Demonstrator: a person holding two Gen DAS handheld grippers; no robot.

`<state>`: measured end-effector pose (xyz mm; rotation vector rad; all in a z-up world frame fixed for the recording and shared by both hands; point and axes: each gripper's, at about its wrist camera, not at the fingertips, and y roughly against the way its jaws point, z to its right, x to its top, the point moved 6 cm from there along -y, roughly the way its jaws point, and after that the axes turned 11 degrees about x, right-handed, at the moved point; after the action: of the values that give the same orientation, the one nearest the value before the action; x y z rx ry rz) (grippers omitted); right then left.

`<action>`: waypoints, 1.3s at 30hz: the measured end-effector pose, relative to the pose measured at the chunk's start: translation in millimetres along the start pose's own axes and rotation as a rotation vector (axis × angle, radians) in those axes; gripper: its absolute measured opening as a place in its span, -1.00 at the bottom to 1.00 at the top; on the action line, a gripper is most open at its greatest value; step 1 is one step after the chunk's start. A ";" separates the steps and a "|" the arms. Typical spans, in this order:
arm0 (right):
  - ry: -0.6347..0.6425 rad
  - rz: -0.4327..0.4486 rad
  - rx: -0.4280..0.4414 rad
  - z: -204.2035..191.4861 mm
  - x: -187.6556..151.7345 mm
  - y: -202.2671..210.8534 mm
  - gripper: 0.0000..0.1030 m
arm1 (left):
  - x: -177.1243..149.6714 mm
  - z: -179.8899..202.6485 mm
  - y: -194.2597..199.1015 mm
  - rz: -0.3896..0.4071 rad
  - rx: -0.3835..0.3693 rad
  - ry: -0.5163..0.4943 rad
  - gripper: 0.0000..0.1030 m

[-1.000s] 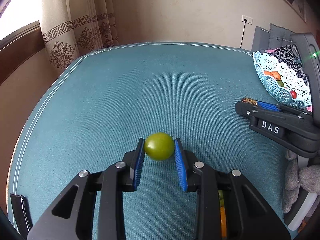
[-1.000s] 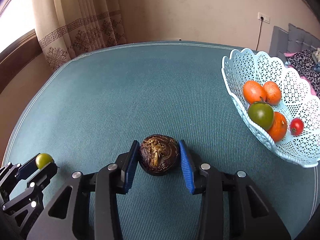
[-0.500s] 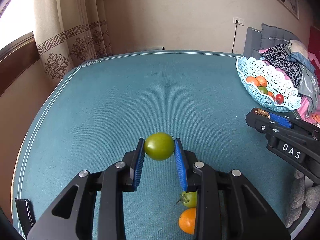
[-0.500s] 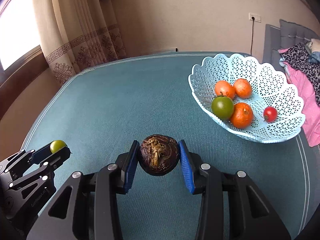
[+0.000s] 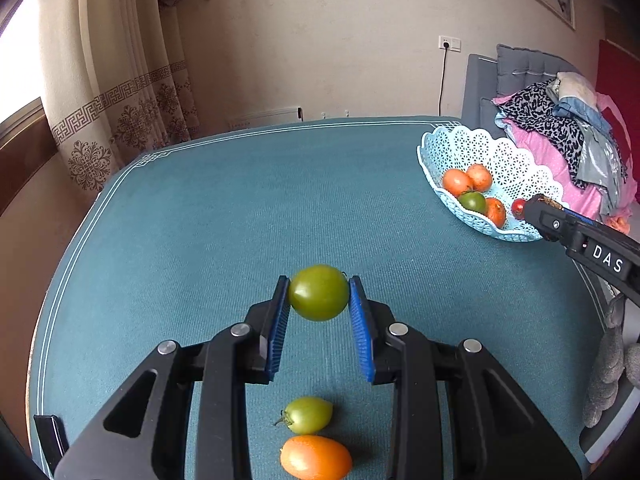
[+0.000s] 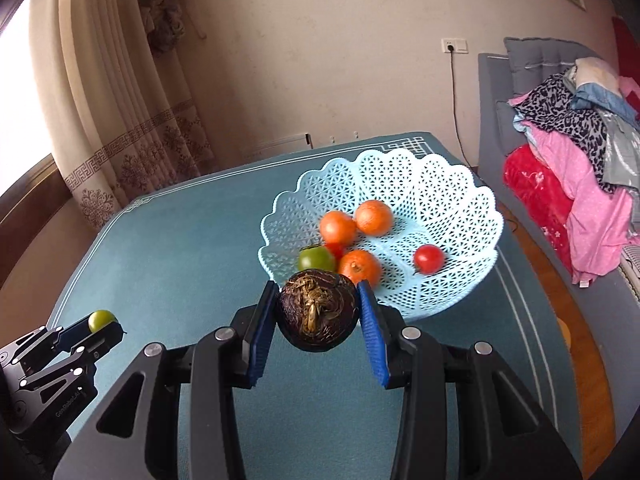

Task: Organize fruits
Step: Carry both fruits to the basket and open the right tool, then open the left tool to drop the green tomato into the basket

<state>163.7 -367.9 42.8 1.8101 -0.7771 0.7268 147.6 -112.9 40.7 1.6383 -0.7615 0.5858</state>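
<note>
My left gripper (image 5: 319, 300) is shut on a green tomato (image 5: 318, 292) and holds it above the teal table (image 5: 224, 208). My right gripper (image 6: 319, 312) is shut on a dark purple round fruit (image 6: 318, 314), raised just in front of the light blue lattice basket (image 6: 432, 184). The basket holds orange fruits (image 6: 374, 217), a green tomato (image 6: 316, 258) and a red tomato (image 6: 429, 258). In the left wrist view the basket (image 5: 500, 164) is at the far right, with the right gripper (image 5: 546, 204) beside it. The left gripper also shows in the right wrist view (image 6: 100, 322).
A second green tomato (image 5: 308, 414) and an orange oval fruit (image 5: 316, 458) lie on the table under my left gripper. A sofa with piled clothes (image 6: 568, 140) stands to the right of the table. Curtains (image 6: 120, 100) hang at the back left.
Both grippers have risen with their fruits. The right gripper has moved toward the basket, which is now closer and more central. The two fruits under the left gripper have come into fuller view.
</note>
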 end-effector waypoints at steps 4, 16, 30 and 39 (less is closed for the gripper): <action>-0.020 0.012 -0.030 21.8 8.3 -0.9 -0.21 | 8.1 10.3 1.7 0.005 -0.010 -0.013 -0.41; -0.079 0.028 -0.064 63.6 20.2 -14.6 -0.13 | 23.5 39.0 4.5 0.020 -0.026 -0.059 -0.41; -0.136 0.083 -0.081 84.5 6.9 16.8 -0.13 | 56.8 102.2 -6.9 0.016 -0.227 -0.086 -0.41; -0.156 0.104 -0.088 95.6 0.2 31.9 -0.13 | 74.7 153.9 -18.1 0.006 -0.324 -0.114 -0.41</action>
<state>151.3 -467.0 29.5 1.7722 -0.9974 0.6137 206.4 -274.1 53.2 1.3775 -0.8958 0.3530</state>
